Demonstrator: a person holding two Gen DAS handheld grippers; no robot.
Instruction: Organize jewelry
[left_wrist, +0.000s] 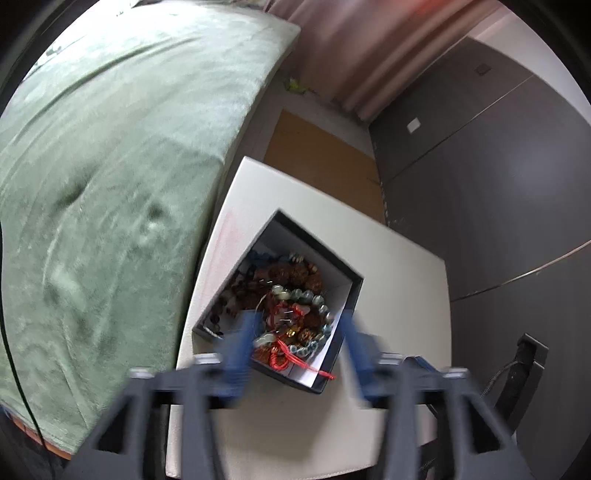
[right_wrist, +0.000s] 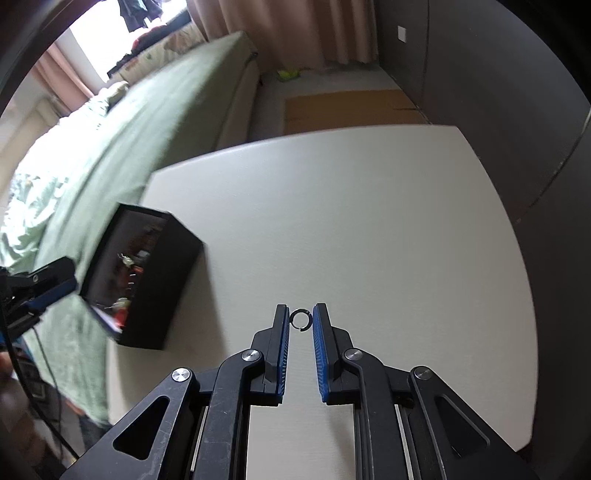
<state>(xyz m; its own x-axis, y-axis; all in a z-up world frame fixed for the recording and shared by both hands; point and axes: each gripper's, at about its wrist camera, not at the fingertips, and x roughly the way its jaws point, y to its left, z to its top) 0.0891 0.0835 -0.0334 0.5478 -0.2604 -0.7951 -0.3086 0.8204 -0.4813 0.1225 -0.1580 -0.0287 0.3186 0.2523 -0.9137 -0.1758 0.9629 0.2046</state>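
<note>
We see the jewelry (left_wrist: 284, 306) heaped in an open black box (left_wrist: 352, 273) with a pale lining: brown beaded strands toward the far side, a string of pale green and white beads curving through the middle, and red cord (left_wrist: 291, 360) trailing over the near rim. The box stands on the white tabletop (left_wrist: 388, 258), toward the edge that runs along the bed. In the right wrist view the same box shows at the left, blurred, its dark outer wall facing us.

One small dark ring (right_wrist: 300, 319), with a gap in its band, is apart from the heap. It sits between the fingertips of our right hand-held gripper (right_wrist: 300, 320), whose blue pads (right_wrist: 318, 343) are drawn in close on either side of it, the ring pinched at the very tips above the bare tabletop, well away from the box.

Our left hand-held gripper (left_wrist: 297, 332) hangs over the near part of the box, pointing steeply down. Its jaws stand well apart and the pads press on nothing; the blue fingers (left_wrist: 242, 343) are smeared by motion, one over the beads and the other at the box's right wall.

Beyond the tabletop we see the bed under a green cover (left_wrist: 110, 184), a pinkish curtain (left_wrist: 351, 55), a brown mat (left_wrist: 325, 151) on the floor and dark grey wall panels (left_wrist: 498, 166).
</note>
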